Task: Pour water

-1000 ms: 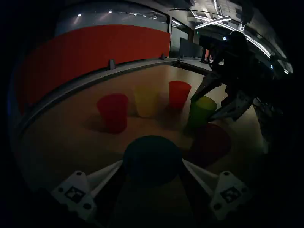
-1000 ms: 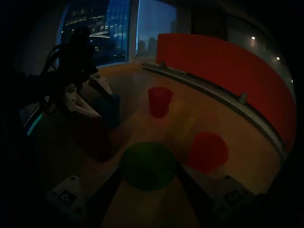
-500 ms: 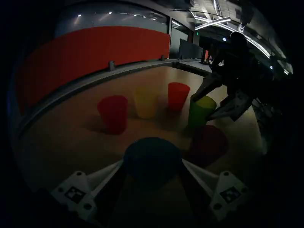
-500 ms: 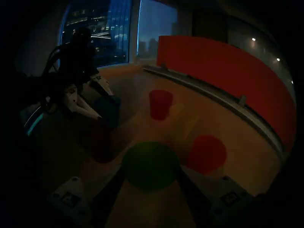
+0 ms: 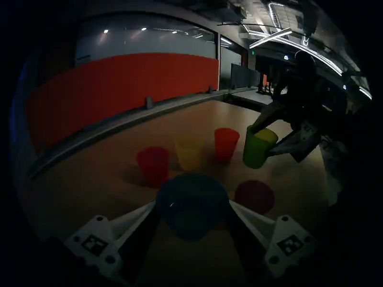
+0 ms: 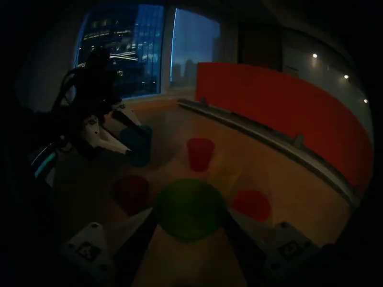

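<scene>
Seen from the left gripper view, the left tongs [image 5: 191, 217] are drawn in narrow on a blue cup [image 5: 191, 203], with both white fingers [image 5: 127, 218] pressing its sides and its rim seen from just above. Ahead of these tongs a red cup [image 5: 153, 165], a yellow cup [image 5: 190, 153] and an orange-red cup [image 5: 226, 143] stand in a row on the wooden bench [image 5: 95, 182]. A dark red cup [image 5: 254, 196] stands nearer, just beyond the right finger. Farther ahead and to the right, this view gives the right tongs [image 5: 264, 139] from the side. They reach in from the right, clamped on a green cup [image 5: 256, 150] that hangs above the bench, tilted with its rim leaning back toward them. Whoever holds them is no more than a dark shape behind. Strip lights [image 5: 277, 36] run across the ceiling above. The right gripper view looks back across the same bench. There the green cup sits between its own two fingers with its open rim in plain sight. The left tongs come in from the upper left, gripping the blue cup roughly upright, near the dark red cup. Behind them is a tall window [image 6: 143, 52] with lit towers at dusk, and a long red wall panel [image 6: 287, 110] runs beyond the bench's far edge, to the right of these tongs. It is too dark to tell whether either cup holds water.
</scene>
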